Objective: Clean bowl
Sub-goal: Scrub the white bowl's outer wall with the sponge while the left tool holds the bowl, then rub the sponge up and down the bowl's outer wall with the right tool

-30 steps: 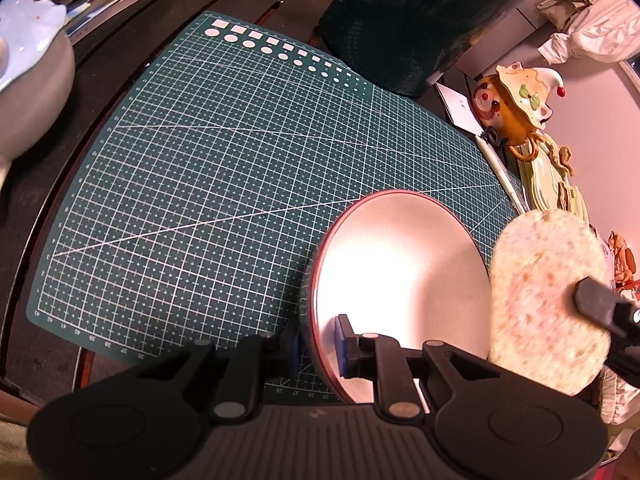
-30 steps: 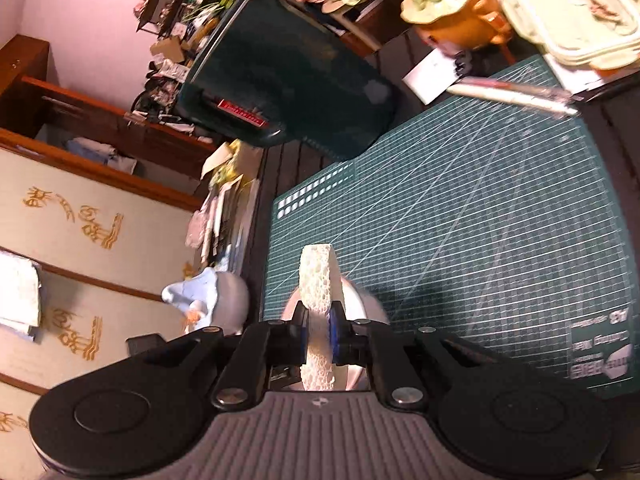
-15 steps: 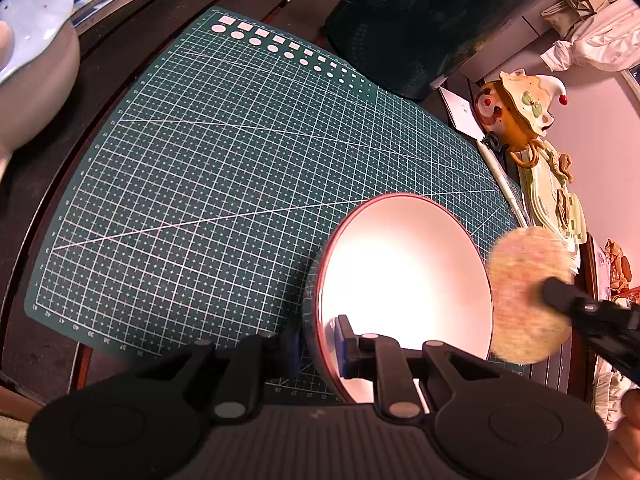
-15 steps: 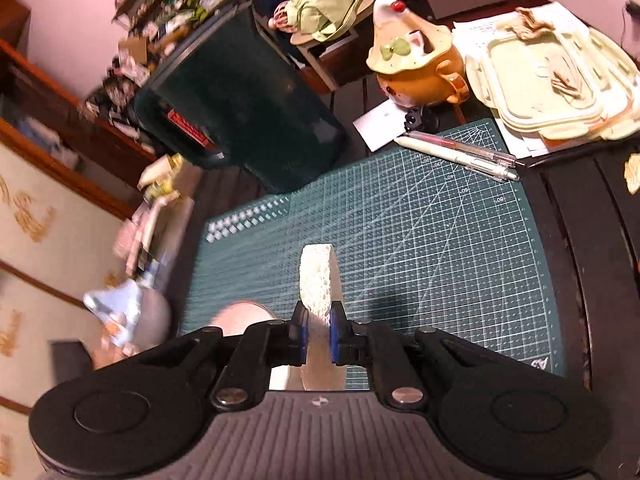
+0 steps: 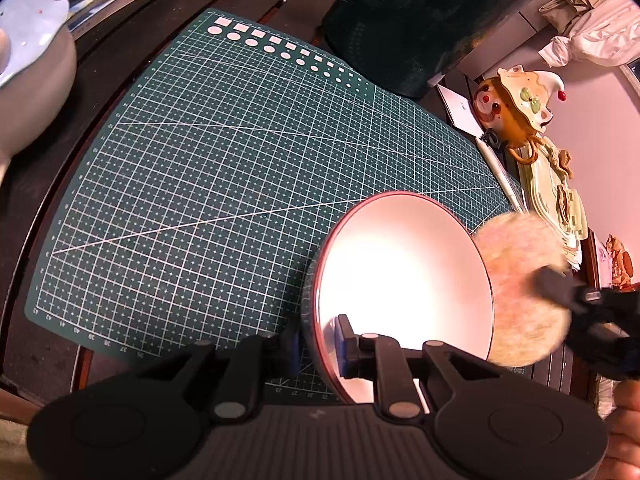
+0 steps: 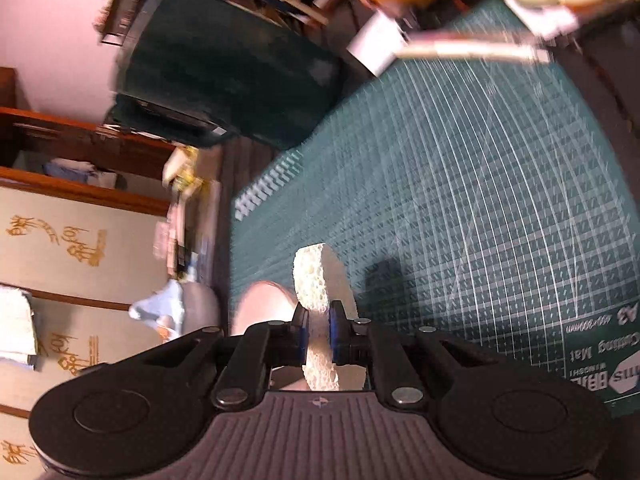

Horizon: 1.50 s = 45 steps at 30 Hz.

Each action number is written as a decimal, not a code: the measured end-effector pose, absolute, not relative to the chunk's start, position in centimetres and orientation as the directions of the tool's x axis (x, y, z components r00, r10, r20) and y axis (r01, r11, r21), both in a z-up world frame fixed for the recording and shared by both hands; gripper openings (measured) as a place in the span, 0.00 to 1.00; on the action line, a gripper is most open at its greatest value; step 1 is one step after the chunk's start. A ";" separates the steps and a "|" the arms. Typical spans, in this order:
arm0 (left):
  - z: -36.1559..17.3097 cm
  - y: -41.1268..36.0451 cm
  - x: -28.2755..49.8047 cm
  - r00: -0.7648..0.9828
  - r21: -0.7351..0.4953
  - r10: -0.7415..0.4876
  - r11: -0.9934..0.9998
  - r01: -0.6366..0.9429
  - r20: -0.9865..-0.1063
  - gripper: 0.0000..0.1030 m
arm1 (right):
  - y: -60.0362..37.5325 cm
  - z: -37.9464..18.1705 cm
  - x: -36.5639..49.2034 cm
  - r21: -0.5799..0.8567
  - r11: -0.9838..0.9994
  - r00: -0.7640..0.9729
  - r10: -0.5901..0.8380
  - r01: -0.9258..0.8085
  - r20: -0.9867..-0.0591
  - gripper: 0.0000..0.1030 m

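A white bowl [image 5: 404,280] with a red rim is tilted on its side over the green cutting mat [image 5: 224,168]. My left gripper [image 5: 320,344] is shut on the bowl's near rim. A round pale sponge [image 5: 520,292], blurred, sits just right of the bowl's rim, pinched in my right gripper [image 5: 560,284]. In the right wrist view the right gripper [image 6: 319,334] is shut on the sponge [image 6: 316,280], seen edge-on, with the bowl [image 6: 262,308] low and to the left of it.
A dark green container [image 5: 416,20] stands at the mat's far edge. A clown teapot [image 5: 516,104], pens [image 5: 500,172] and lidded boxes lie to the right. A pale grey-blue pot [image 5: 32,68] sits left of the mat. A hand shows at the bottom right.
The sponge has swung and dropped a little beside the bowl's right rim, now blurred. The right wrist view has rolled back. The left gripper and bowl have stayed put.
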<state>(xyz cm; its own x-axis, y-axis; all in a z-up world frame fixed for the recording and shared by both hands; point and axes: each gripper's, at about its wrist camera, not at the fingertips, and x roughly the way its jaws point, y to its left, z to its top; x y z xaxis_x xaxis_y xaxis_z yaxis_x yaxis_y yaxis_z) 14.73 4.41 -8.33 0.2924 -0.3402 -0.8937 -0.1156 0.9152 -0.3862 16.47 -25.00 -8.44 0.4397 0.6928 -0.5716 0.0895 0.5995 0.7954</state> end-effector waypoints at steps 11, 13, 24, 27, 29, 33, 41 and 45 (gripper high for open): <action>-8.2 4.3 14.6 0.293 -0.382 -0.337 0.918 -0.110 -0.895 0.16 | -25.0 -6.7 15.9 0.700 0.711 0.472 0.594 0.071 -0.651 0.09; -8.2 4.3 14.6 0.294 -0.382 -0.337 0.918 -0.109 -0.894 0.16 | -24.0 -8.5 16.7 0.655 0.750 0.422 0.565 0.095 -0.709 0.09; -8.2 4.1 14.5 0.292 -0.380 -0.337 0.919 -0.104 -0.895 0.16 | -23.8 -8.9 16.2 0.759 0.645 0.376 0.684 0.088 -0.625 0.10; -8.3 4.1 14.5 0.292 -0.381 -0.338 0.919 -0.105 -0.895 0.16 | -24.3 -6.5 15.3 0.767 0.640 0.425 0.685 0.038 -0.593 0.10; -8.3 4.1 14.5 0.292 -0.380 -0.337 0.919 -0.104 -0.895 0.16 | -24.8 -5.1 14.8 0.775 0.632 0.457 0.686 0.009 -0.565 0.09; -8.3 4.0 14.7 0.292 -0.379 -0.336 0.920 -0.105 -0.896 0.16 | -24.8 -4.1 15.0 0.709 0.706 0.501 0.613 0.000 -0.611 0.09; -8.3 4.2 14.7 0.292 -0.379 -0.336 0.919 -0.105 -0.896 0.16 | -22.2 -8.9 16.9 0.618 0.783 0.362 0.556 0.076 -0.749 0.09; -8.3 4.2 14.8 0.291 -0.380 -0.337 0.919 -0.105 -0.895 0.16 | -21.9 -8.9 16.7 0.655 0.753 0.347 0.597 0.069 -0.723 0.09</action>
<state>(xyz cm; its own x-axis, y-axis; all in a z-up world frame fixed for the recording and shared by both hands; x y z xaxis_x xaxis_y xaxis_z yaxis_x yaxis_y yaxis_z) 14.77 4.22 -8.28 0.2915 -0.3371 -0.8952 -0.1053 0.9189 -0.3803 16.66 -21.87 -8.90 0.3468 0.5972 -0.7232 0.0693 0.7527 0.6548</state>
